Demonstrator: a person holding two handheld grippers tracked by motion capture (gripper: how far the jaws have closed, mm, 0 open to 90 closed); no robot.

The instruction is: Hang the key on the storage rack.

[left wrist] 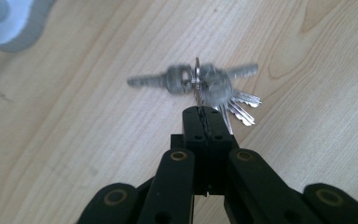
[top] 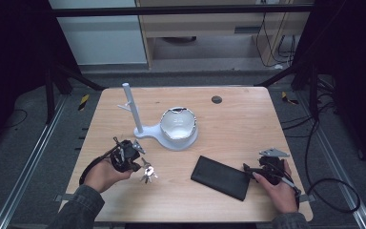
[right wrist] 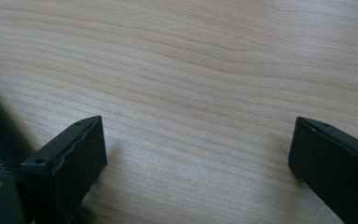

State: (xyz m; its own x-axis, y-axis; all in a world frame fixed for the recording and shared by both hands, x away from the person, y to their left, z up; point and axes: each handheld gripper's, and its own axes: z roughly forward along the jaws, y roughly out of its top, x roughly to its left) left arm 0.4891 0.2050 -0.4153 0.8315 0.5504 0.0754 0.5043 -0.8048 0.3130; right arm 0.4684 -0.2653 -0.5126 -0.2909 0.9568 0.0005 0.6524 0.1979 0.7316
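Silver keys (left wrist: 205, 86) hang from the left tool (left wrist: 204, 112), its jaws pinched together on the ring, just above the worktop (top: 248, 119). Lift steadily so they don't swing toward the white stand (top: 134, 109). The right tool (right wrist: 196, 154) rests with jaws apart, holding nothing, beside the black wallet (top: 220, 177).

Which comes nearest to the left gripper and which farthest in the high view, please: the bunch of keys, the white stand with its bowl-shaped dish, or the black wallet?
From the left gripper:
1. Bunch of keys, pinched in its jaws.
2. White stand, just beyond it, mid-table.
3. Black wallet, across the table beside the right gripper.
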